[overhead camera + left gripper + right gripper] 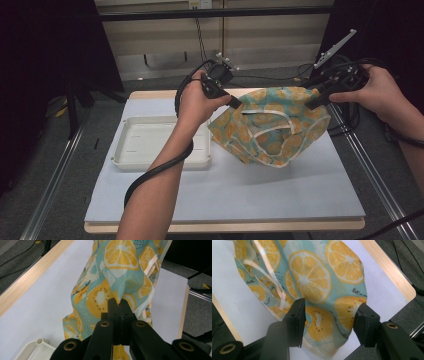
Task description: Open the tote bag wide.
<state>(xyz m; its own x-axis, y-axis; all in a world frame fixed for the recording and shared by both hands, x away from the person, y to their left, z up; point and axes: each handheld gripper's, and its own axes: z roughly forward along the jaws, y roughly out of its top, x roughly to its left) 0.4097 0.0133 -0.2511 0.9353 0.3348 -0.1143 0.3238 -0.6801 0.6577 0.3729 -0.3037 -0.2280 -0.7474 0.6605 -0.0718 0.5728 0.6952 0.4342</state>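
The fruit-print cloth [272, 125], teal with orange slices and pale trim, hangs lifted above the right half of the desk [225, 200], its lower edge resting on the grey surface just right of the white tray [160, 142]. Its folds hide what kind of item it is; a pale strap loops through the middle, and its far side is out of sight in the high view. Small dark script is printed between the fruits, too small and creased to read with confidence. The left hand-held gripper [119, 305] has its jaws pressed fully together on a pinch of the cloth's left upper edge. The right hand-held gripper [329, 317] stands about half open at the cloth's right upper edge, the fabric lying behind its jaws with neither pad pressing on it. The tray is cut off by the frame's corner in the left gripper view.
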